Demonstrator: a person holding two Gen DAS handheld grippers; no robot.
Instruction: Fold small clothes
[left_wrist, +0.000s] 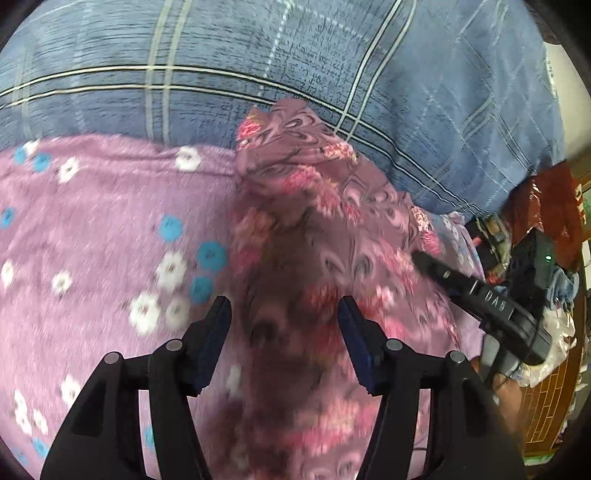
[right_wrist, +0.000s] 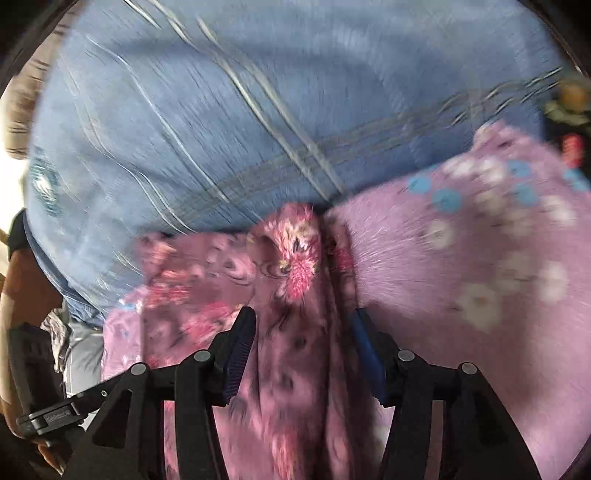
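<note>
A small mauve garment with pink flowers lies bunched on a lilac cloth with white and blue flowers. My left gripper is open, its jaws wide apart just above the garment. The right gripper's black body shows at the right, at the garment's right edge. In the right wrist view the same garment rises in a fold between the fingers of my right gripper, which is open. The lilac cloth lies to its right.
A blue plaid bedsheet covers the bed beyond the clothes; it also fills the right wrist view. At the far right the bed edge drops to a cluttered floor with a red bag and brown tiles.
</note>
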